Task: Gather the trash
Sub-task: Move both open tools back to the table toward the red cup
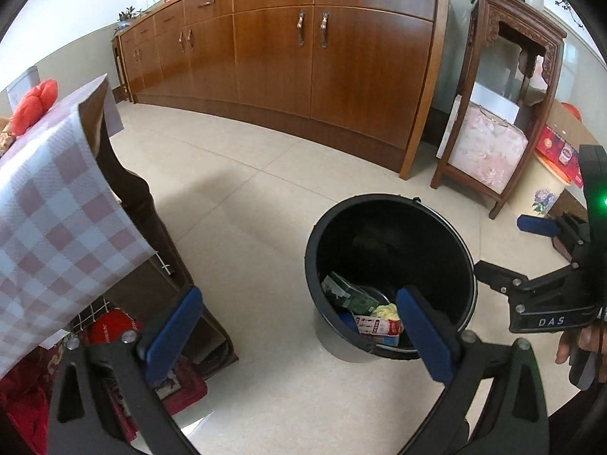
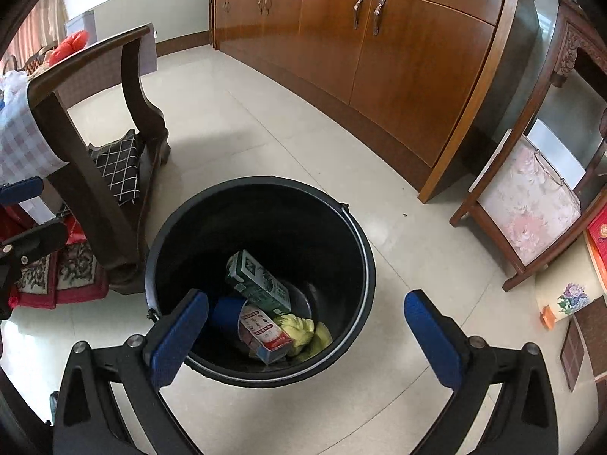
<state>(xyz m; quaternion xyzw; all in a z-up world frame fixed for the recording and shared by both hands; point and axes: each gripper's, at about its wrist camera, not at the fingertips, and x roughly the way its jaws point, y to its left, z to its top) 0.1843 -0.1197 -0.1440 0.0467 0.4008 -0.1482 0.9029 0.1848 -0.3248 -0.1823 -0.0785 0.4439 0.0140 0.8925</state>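
Both the left gripper (image 1: 299, 326) and right gripper (image 2: 307, 337) are hovering spread and empty over the black bucket (image 2: 353, 235), where the cartons (image 2: 261, 284) are lying; fetching more trash likely comes next.

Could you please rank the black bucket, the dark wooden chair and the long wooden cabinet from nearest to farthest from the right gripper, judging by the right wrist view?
1. Black bucket: right below the open right gripper, on the floor.
2. Dark wooden chair: farther back, to the left.
3. Long wooden cabinet: farthest, along the back at upper right.
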